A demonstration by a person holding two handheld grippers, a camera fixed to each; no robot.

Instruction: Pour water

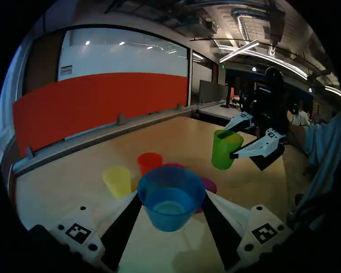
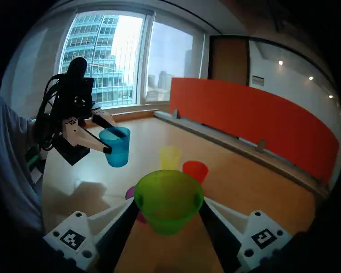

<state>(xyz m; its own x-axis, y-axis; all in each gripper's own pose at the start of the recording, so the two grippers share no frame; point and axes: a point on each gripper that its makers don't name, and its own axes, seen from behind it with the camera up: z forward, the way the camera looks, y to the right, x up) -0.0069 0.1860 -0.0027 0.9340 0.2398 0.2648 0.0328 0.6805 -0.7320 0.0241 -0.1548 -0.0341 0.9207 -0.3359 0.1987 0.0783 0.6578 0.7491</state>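
Left gripper [image 1: 170, 200] clamps tapered blue cup [image 1: 171, 210], maybe part-filled; right gripper [image 2: 168, 204], green cup [image 2: 168, 214].

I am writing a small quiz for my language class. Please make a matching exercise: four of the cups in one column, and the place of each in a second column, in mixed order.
Column one
1. blue cup
2. green cup
3. yellow cup
4. purple cup

Column two
A. stands on the table beside the red cup
B. held in the right hand-held gripper
C. held in the left hand-held gripper
D. partly hidden behind a held cup

Pairs: 1-C, 2-B, 3-A, 4-D
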